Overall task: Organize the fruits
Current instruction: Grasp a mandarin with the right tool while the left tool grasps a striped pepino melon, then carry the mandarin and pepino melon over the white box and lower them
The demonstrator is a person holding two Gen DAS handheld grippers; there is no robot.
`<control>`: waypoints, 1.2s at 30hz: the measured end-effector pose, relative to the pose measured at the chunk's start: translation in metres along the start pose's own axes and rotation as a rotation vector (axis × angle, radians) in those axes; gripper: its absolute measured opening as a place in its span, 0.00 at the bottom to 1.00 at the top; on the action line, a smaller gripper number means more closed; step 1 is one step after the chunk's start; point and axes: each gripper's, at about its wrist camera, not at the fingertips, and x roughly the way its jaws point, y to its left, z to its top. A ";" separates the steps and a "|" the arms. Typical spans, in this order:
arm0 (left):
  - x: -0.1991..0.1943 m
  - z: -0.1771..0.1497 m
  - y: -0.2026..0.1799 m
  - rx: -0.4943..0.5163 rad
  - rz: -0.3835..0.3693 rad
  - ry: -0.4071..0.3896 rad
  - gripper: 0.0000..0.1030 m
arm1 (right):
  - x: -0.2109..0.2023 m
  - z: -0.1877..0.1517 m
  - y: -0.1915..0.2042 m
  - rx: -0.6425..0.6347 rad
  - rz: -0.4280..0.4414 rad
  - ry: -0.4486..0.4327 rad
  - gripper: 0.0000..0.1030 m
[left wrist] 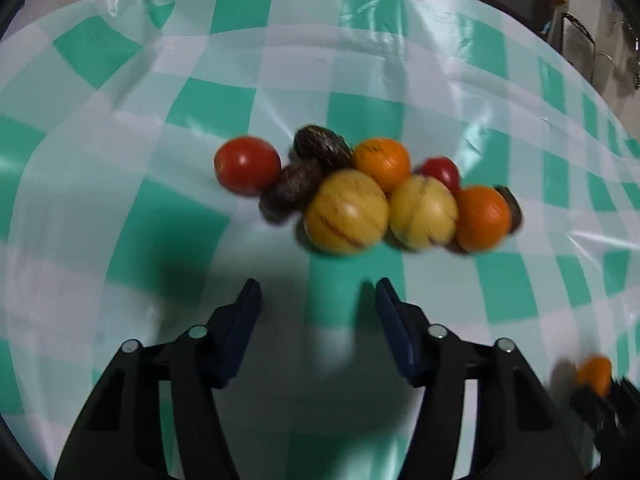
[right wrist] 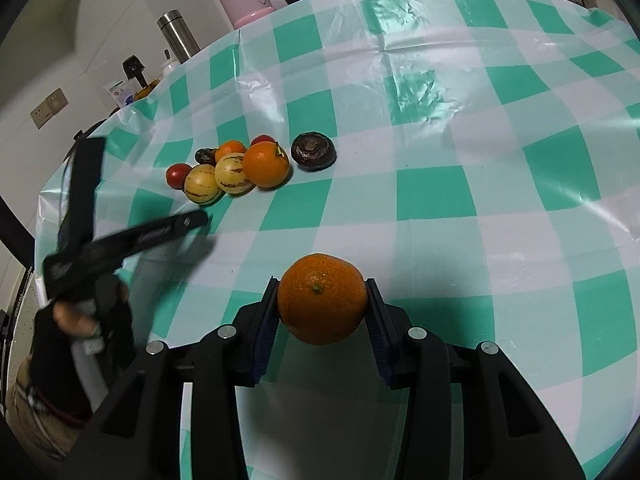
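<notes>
I see the green-and-white checked tablecloth [right wrist: 440,200] filling both views. On my right wrist camera the fruit pile [right wrist: 236,170] sits at about ten o'clock: two yellow striped fruits, oranges, tomatoes and dark fruits touching one another, with one dark brown fruit [right wrist: 313,151] just apart at the pile's three o'clock. My right gripper [right wrist: 322,304] has its jaws closed against both sides of an orange [right wrist: 322,303], held clear of the pile at six o'clock. My left gripper [left wrist: 318,300] stands spread wide with nothing between its fingers, the nearest yellow striped fruit [left wrist: 346,211] lying at its twelve o'clock, near but apart.
</notes>
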 end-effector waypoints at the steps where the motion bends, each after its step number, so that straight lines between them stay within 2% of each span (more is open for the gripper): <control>1: 0.003 0.004 -0.002 0.007 0.012 -0.003 0.53 | 0.000 0.000 -0.001 0.003 0.003 0.002 0.41; 5: 0.010 0.012 -0.012 0.019 -0.010 -0.009 0.53 | 0.003 0.001 -0.002 0.014 0.003 0.010 0.41; 11: 0.019 0.025 -0.011 -0.019 -0.002 -0.015 0.52 | 0.004 0.001 -0.003 0.021 0.002 0.014 0.41; 13: 0.020 0.026 -0.012 -0.019 -0.027 -0.019 0.43 | 0.004 0.001 -0.003 0.023 0.003 0.014 0.41; 18: 0.000 0.004 -0.001 -0.049 -0.086 -0.025 0.41 | 0.005 0.002 -0.004 0.020 -0.003 0.012 0.41; 25: -0.063 -0.049 0.019 -0.113 -0.132 -0.152 0.41 | 0.003 0.002 -0.001 -0.004 -0.036 -0.003 0.41; 28: -0.077 -0.059 0.022 -0.133 -0.168 -0.178 0.41 | 0.001 0.002 0.003 -0.028 -0.071 -0.013 0.41; 30: -0.082 -0.060 0.014 -0.124 -0.160 -0.209 0.41 | 0.000 0.001 0.006 -0.044 -0.086 -0.020 0.41; 36: -0.094 -0.079 0.013 -0.116 -0.170 -0.203 0.41 | -0.003 0.001 0.006 -0.046 -0.114 -0.033 0.41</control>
